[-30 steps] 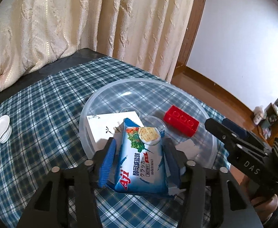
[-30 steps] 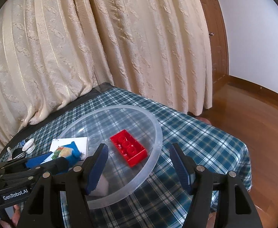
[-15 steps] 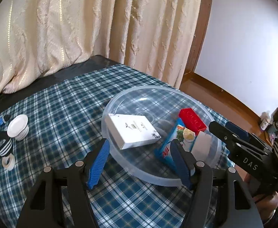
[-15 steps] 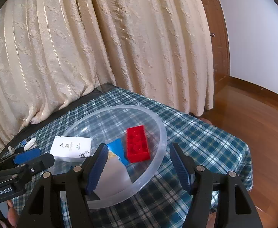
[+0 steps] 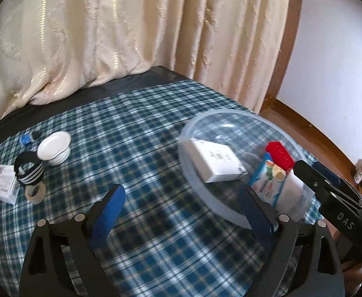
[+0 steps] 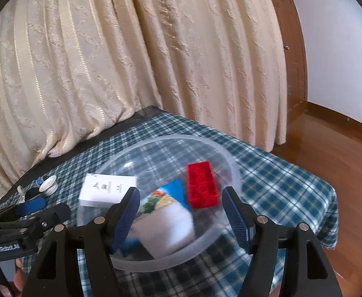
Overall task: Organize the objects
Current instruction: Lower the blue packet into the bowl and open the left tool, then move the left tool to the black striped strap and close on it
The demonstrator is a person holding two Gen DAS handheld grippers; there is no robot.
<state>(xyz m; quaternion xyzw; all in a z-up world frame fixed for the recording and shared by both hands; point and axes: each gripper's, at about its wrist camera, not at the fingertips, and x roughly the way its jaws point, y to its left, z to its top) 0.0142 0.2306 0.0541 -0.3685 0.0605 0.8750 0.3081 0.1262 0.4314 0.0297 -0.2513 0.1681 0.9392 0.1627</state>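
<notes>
A clear plastic bowl [image 6: 232, 170] sits on the table [image 5: 141, 148], which is covered by a blue-and-white plaid cloth, toward the end nearest the wooden floor [image 6: 341, 163]. Inside the bowl lie a white box [image 6: 106, 191] against the wall facing the far end of the table, a red building brick [image 6: 202, 188] on the opposite side, and a blue snack packet [image 6: 163, 199] between them, leaning on a pale white item [image 6: 166, 225] at the bowl's near wall. The left gripper [image 5: 181, 210] hovers over bare cloth just beside the bowl, its blue-padded jaws opening wide with nothing between them; its right finger [image 5: 255, 212] overlaps the bowl's rim in the left wrist view. The right gripper [image 6: 181, 212] stands over the near rim of the bowl with its jaws apart and opening slightly, and nothing is pinched between the pads; the packet and brick merely show through the gap. Toward the far end of the table, well apart from the bowl, stand a small white dish [image 5: 54, 148], a black-and-white striped item [image 5: 30, 170], a roll of tape [image 5: 35, 193], a small white carton [image 5: 2, 183] and a small blue object [image 5: 25, 139]. A cream curtain [image 6: 131, 61] hangs along the table's back edge.
</notes>
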